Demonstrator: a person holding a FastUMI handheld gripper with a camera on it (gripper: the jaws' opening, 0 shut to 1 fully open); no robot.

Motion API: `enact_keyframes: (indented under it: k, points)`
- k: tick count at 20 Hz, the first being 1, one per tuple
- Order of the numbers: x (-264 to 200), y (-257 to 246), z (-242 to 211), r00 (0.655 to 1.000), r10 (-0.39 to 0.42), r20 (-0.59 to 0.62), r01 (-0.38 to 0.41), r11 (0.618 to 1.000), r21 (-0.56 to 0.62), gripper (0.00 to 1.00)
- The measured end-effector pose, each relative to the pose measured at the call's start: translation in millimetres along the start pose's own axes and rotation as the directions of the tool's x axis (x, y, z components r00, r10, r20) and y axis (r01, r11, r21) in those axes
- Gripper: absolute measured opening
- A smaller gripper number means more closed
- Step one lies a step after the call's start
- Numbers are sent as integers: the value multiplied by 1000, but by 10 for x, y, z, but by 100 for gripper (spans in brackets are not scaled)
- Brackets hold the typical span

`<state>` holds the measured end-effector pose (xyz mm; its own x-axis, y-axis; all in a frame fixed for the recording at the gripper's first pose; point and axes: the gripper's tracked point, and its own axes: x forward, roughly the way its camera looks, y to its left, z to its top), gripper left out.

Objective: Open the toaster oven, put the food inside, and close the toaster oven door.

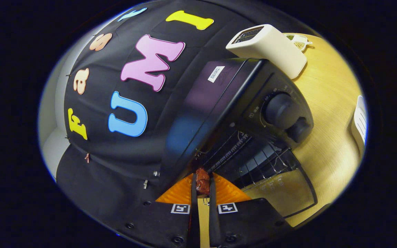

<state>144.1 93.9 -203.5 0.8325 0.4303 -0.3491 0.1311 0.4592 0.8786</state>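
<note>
Tool (202,187) was closed on the food (202,179), both fingers (193,193) pressing a small dark reddish chunk at the tips. View was rolled hard, so the tool was tilted w/ respect to the worktop (326,113).

Just ahead of the tips sat the toaster oven (226,103), black, door (281,193) already dropped open and lying flat toward the tool. Wire rack (250,155) showed inside the cavity. Food was at the mouth, near the rack's front edge and the cavity's side wall; couldn't tell if it was touching either.

Risks from here, as judged:
- Chunk looked small and held only at the tips, so a knock on the rack edge or side wall could twist it out; it'd drop onto the door or thru the rack wires.
- Entry looked off to one side of the opening, so a finger could catch the frame and shove the oven back.
- Release too near the front would leave food on the lip, and the door wouldn't shut clean.
- Tilt meant release could let the piece roll.

Beyond the oven, a white pop-up toaster (271,46) stood on the worktop, well apart; no hazard.
</note>
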Motion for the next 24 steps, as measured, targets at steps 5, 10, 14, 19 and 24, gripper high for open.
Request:
enact_keyframes:
  k: [5,10,14,19,24]
  points:
    - [250,-230,-50,999,-39,28,40,998,-44,15]
    - [234,-373,-45,993,-89,75,101,980,-171,19]
    - [168,-352,-123,995,-78,68,95,944,-315,72]
    - [-2,-360,-170,989,-129,67,145,860,-489,98]
    - [-340,-346,-373,981,-191,17,155,739,-656,98]
